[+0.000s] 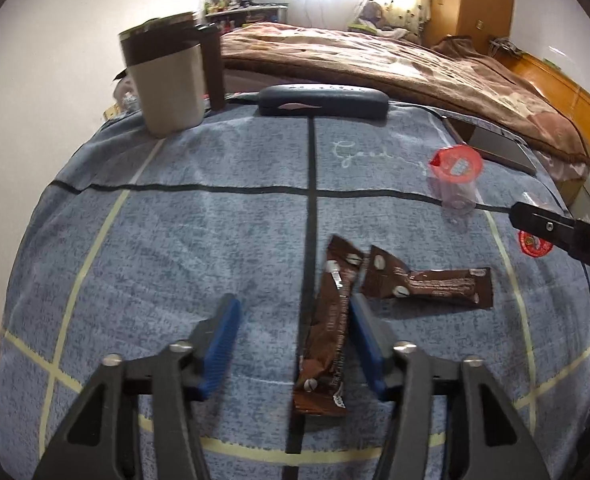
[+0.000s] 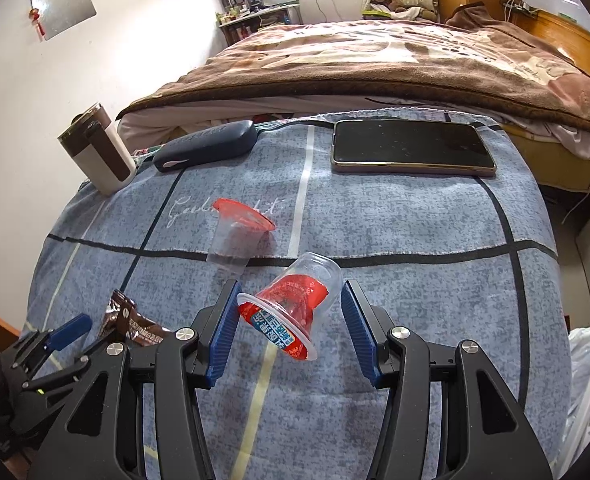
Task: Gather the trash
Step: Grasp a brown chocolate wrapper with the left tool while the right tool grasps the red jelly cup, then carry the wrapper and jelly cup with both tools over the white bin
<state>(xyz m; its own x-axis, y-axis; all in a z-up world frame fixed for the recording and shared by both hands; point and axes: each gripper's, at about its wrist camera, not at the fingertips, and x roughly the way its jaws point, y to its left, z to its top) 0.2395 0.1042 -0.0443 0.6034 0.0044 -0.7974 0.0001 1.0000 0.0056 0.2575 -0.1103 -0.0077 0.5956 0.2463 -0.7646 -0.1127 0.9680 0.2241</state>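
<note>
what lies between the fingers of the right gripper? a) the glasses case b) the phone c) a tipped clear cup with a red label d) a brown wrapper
c: in the right wrist view the tipped clear cup with a red label lies on the blue cloth between the right gripper fingers, whose pads do not yet press it.
</note>
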